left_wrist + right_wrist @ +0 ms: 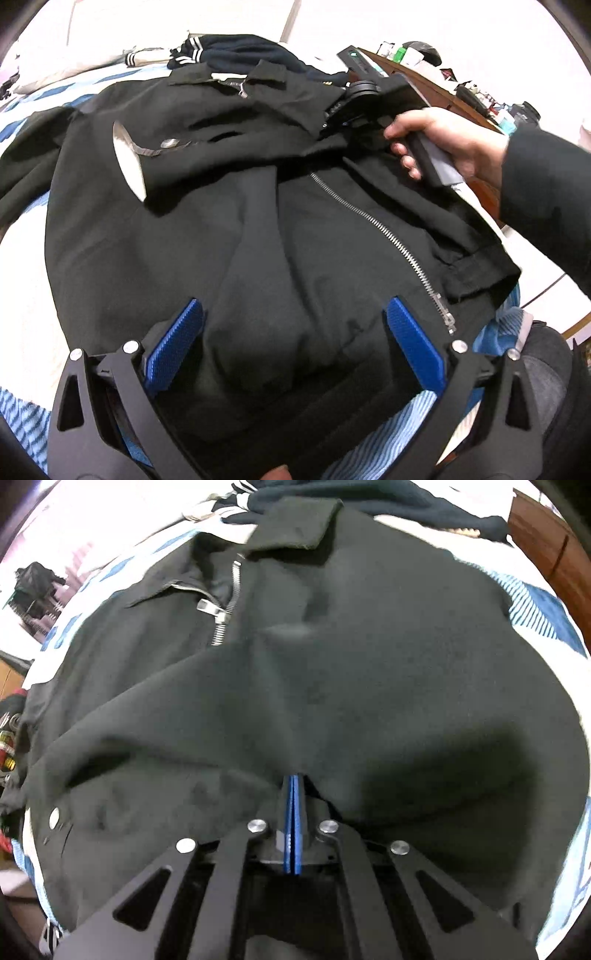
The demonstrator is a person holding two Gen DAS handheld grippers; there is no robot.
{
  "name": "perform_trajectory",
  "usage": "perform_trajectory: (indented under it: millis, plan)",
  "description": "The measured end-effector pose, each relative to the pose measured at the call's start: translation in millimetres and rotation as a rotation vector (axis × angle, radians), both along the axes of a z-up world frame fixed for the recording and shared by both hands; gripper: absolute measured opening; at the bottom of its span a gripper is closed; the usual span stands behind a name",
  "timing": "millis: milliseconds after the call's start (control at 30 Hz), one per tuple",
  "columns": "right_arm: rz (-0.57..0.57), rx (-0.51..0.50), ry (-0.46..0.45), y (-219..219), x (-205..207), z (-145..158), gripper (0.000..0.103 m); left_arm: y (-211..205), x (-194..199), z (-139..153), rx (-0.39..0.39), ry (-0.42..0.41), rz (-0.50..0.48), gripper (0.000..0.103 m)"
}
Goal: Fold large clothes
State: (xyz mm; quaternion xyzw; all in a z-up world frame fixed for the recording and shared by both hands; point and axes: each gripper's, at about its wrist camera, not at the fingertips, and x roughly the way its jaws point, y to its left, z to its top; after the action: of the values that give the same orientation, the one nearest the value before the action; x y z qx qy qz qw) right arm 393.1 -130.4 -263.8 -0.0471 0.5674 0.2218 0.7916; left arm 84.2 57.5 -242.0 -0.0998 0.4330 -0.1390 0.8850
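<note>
A large black zip-up jacket (207,236) lies spread on a bed, its silver zipper (373,221) running diagonally. My left gripper (293,314) is open just above the jacket's lower hem, blue pads on either side of a fabric ridge, holding nothing. My right gripper (293,779) is shut on a fold of the jacket (332,683) and lifts it. In the left wrist view the right gripper (332,114) sits near the jacket's collar, held by a hand.
The bed has a blue-and-white striped sheet (22,417). A dark navy garment with white stripes (229,51) lies beyond the collar. A wooden desk (439,88) with cluttered small items stands at the right.
</note>
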Motion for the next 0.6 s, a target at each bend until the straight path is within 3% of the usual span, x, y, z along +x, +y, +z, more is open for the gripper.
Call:
perform_trajectory:
  millis: [100, 233, 400, 600]
  plan:
    - [0.039, 0.083, -0.052, -18, -54, 30, 0.026, 2, -3, 3, -0.002, -0.010, 0.004, 0.098]
    - [0.096, 0.119, -0.075, -43, -130, 45, 0.029, 9, -9, 9, 0.008, -0.034, 0.027, 0.098]
    - [0.109, 0.157, -0.048, -66, -212, 34, 0.030, 26, -24, 27, 0.015, -0.075, 0.079, 0.098]
    - [0.067, 0.208, -0.005, -67, -249, 18, 0.030, 51, -48, 62, 0.110, -0.124, 0.202, 0.098]
